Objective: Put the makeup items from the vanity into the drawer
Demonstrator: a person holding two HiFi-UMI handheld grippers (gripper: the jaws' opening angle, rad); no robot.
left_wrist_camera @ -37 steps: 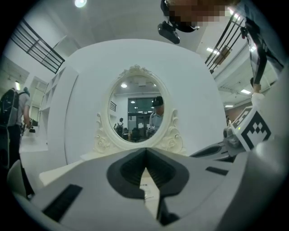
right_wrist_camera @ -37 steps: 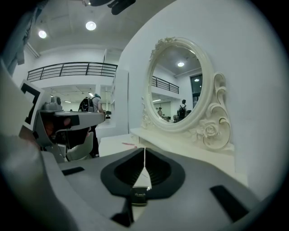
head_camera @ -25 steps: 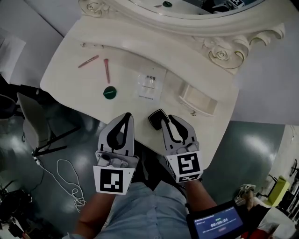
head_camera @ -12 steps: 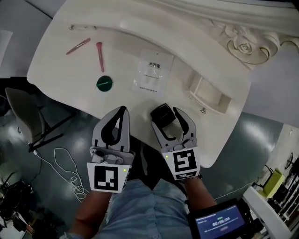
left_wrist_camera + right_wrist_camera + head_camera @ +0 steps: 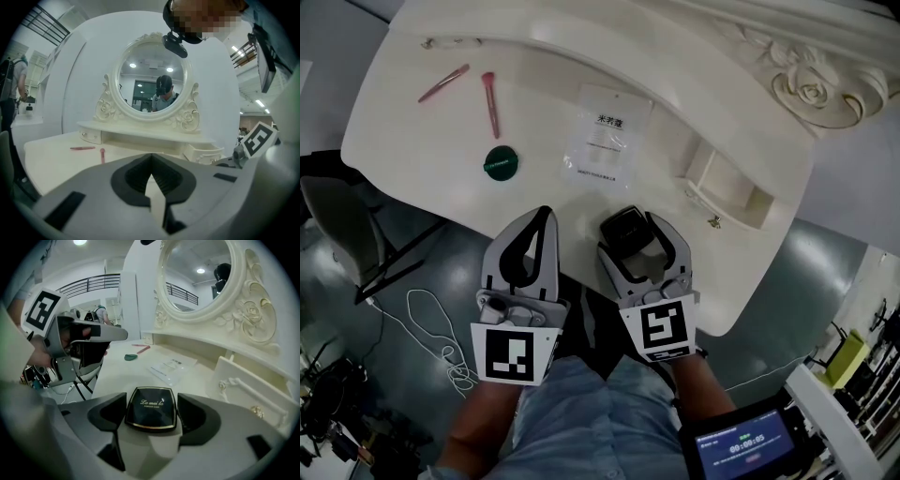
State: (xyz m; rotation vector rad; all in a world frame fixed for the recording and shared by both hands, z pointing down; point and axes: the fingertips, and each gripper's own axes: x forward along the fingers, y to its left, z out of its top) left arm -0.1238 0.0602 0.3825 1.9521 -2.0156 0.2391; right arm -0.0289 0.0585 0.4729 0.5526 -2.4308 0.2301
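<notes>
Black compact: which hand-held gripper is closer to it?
Right. The right hand-held gripper, jaws just opened, straddles the black compact; the left hand-held gripper sits off to one side, shut.

We take this for a staged set in a big hall, ornate cream vanity counter [image 5: 412, 141] and carved oval mirror [image 5: 152, 75] against a bare white partition [image 5: 70, 84], glossy grey floor [image 5: 787, 291] with a loose white cable [image 5: 427, 323], mezzanine railings [image 5: 93, 284], a timer screen [image 5: 741, 448].

The cream desk [image 5: 412, 141] carries a pink hair clip [image 5: 443, 82], a second pink clip [image 5: 490, 103] beside it, a green round lid [image 5: 502, 162], a clear packet [image 5: 607, 133], a black compact [image 5: 626, 228] (at the near edge) and an open drawer [image 5: 727, 187].
</notes>
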